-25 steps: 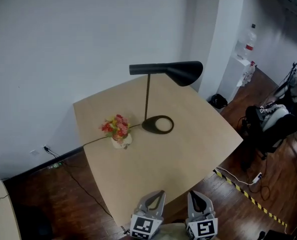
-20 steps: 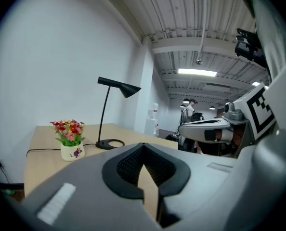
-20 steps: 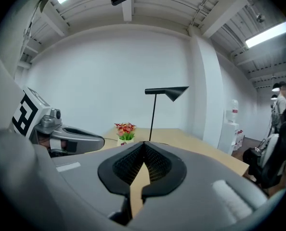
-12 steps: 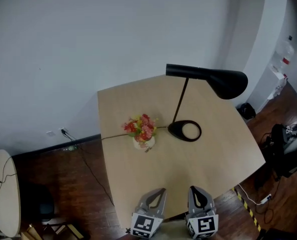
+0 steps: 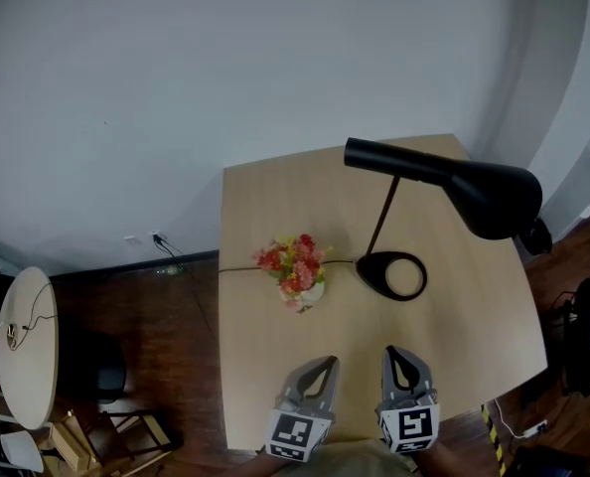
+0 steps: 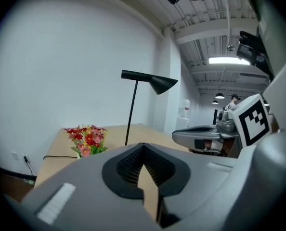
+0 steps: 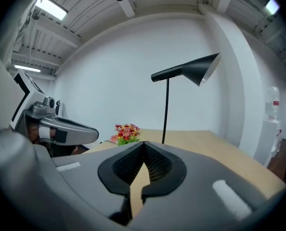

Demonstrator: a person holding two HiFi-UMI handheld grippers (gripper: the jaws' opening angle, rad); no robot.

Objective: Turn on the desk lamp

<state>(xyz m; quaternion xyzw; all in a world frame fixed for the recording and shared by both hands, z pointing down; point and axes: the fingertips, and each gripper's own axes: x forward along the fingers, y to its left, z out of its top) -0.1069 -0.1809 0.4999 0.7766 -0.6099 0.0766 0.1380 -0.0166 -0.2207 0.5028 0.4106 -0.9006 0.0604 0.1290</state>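
A black desk lamp stands on the light wooden table (image 5: 275,366). Its ring base (image 5: 392,275) sits right of centre, a thin stem rises from it, and the cone shade (image 5: 494,199) reaches out to the right. The lamp's shade (image 6: 160,83) shows unlit in the left gripper view and the shade (image 7: 201,67) again in the right gripper view. My left gripper (image 5: 322,368) and right gripper (image 5: 394,357) hover side by side over the table's near edge, both shut and empty, well short of the lamp.
A small vase of red and pink flowers (image 5: 295,268) stands left of the lamp base, with a black cord (image 5: 240,270) running left off the table. A round white side table (image 5: 22,346) stands at far left. Dark wooden floor surrounds the table.
The head view has swung left and closer, so the table, lamp and flowers now sit further right and larger. Both grippers keep their place at the near edge, still shut.
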